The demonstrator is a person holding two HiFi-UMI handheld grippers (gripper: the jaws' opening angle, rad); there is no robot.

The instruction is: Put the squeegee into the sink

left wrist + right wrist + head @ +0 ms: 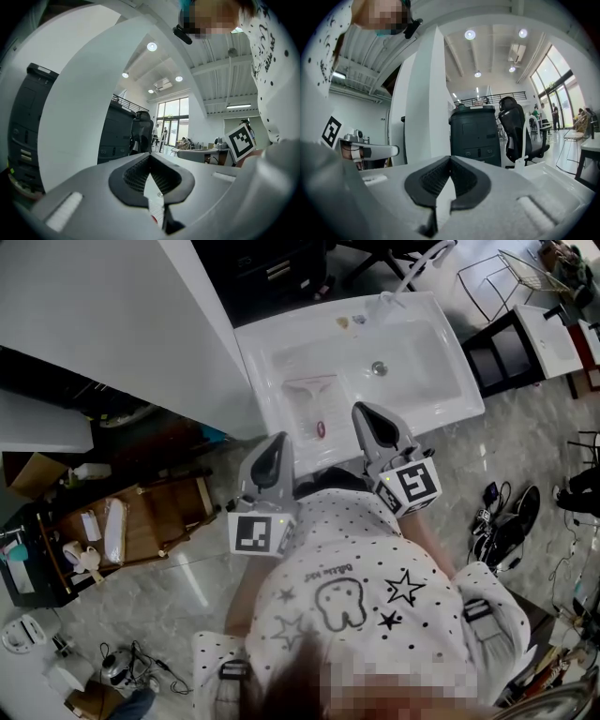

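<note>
Head view: squeegee [313, 401] flat in the white sink [448, 345], left gripper [276, 441] and right gripper [361, 410] near its front rim, both jaws tight together, empty.

1. Noted white sink [464, 381] at upper centre, with drain [379, 367] mid-basin and faucet [413, 267] at far rim.
2. Found squeegee [314, 399] lying flat in left half of basin, red-marked end toward near rim.
3. Placed left gripper [277, 441] at sink's near-left corner and right gripper [362, 410] over near rim, just right of squeegee's near end.
4. Read both grippers as closed, nothing between jaws.
5. Logged on floor: wooden rack [159, 512] at left, shoes [511, 521] at right.
6. Logged wire basket [511, 277] at upper right.
</note>
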